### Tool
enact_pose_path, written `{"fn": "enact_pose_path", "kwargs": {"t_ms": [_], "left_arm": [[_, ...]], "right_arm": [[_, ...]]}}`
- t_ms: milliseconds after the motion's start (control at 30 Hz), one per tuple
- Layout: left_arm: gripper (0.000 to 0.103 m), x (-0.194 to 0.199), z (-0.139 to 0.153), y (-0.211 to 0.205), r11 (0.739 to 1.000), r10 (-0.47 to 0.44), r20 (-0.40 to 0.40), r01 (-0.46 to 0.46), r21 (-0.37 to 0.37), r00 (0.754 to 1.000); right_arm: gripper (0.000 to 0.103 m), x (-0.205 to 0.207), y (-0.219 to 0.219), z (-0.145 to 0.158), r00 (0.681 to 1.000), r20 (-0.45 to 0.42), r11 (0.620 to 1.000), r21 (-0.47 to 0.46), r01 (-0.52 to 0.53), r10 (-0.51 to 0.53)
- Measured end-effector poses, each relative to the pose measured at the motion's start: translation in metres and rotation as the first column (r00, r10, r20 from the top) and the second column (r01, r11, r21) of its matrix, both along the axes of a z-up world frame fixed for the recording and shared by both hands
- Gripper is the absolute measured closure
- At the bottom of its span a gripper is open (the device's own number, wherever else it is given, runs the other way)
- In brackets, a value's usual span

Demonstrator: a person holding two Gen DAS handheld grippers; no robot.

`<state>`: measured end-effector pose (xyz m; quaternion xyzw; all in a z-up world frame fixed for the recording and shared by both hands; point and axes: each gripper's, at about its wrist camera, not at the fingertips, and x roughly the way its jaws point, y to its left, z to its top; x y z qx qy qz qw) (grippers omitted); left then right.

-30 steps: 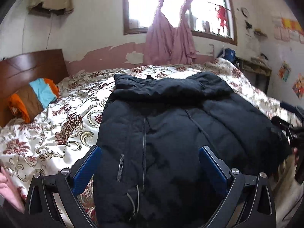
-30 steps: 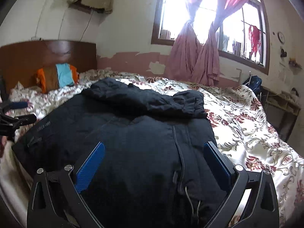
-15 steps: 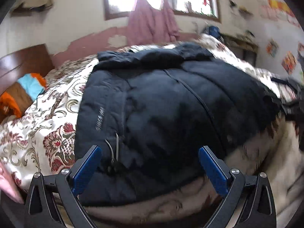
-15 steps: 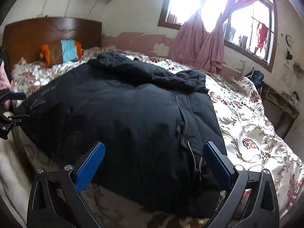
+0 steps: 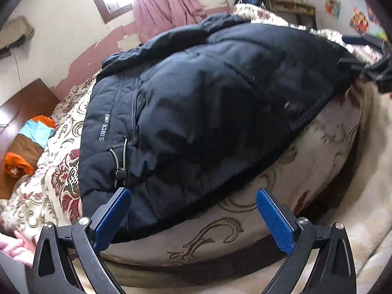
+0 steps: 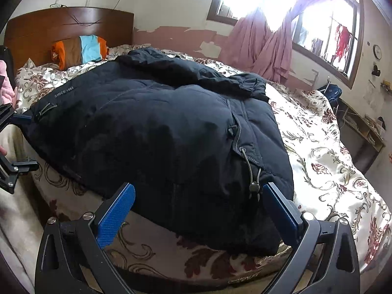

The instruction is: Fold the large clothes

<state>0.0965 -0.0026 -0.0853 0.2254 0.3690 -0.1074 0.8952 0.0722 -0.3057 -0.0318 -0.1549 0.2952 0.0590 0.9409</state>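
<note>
a bed under a floral bedspread (image 6: 325, 161) fills the room, wooden headboard (image 6: 61, 27) behind, pink curtains (image 6: 264, 49) at the bright window. the black padded jacket (image 5: 208, 112) lies spread at the bed's near edge (drawcord toggles at both hem corners). left gripper (image 5: 193, 216) and right gripper (image 6: 198, 210) both gape wide at the hem, holding nothing.

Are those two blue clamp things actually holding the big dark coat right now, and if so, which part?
Nothing is held. The left gripper and right gripper are both open at the hem of the jacket, gripping nothing.
</note>
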Motion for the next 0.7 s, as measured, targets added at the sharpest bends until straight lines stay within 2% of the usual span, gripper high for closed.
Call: {"fn": "enact_pose_path", "kwargs": {"t_ms": [167, 333, 600, 700], "left_arm": [[0.000, 0.008, -0.013, -0.005, 0.994, 0.051, -0.004, -0.050, 0.096, 0.999], [0.000, 0.010, -0.030, -0.018, 0.970, 0.061, 0.020, -0.064, 0.233, 0.998], [0.000, 0.006, -0.032, -0.019, 0.966, 0.051, 0.023, -0.055, 0.251, 0.998], [0.000, 0.009, -0.033, -0.021, 0.964, 0.060, 0.022, -0.063, 0.258, 0.998]], "right_arm": [[0.002, 0.000, 0.001, -0.005, 0.999, -0.013, 0.999, -0.027, 0.032, -0.033], [0.002, 0.004, -0.008, -0.006, 0.996, -0.024, 0.995, 0.049, 0.085, -0.084], [0.002, 0.005, -0.009, -0.008, 0.996, -0.029, 0.995, 0.044, 0.084, -0.083], [0.002, 0.005, -0.004, -0.010, 0.998, -0.026, 0.998, 0.010, 0.065, -0.065]]}}
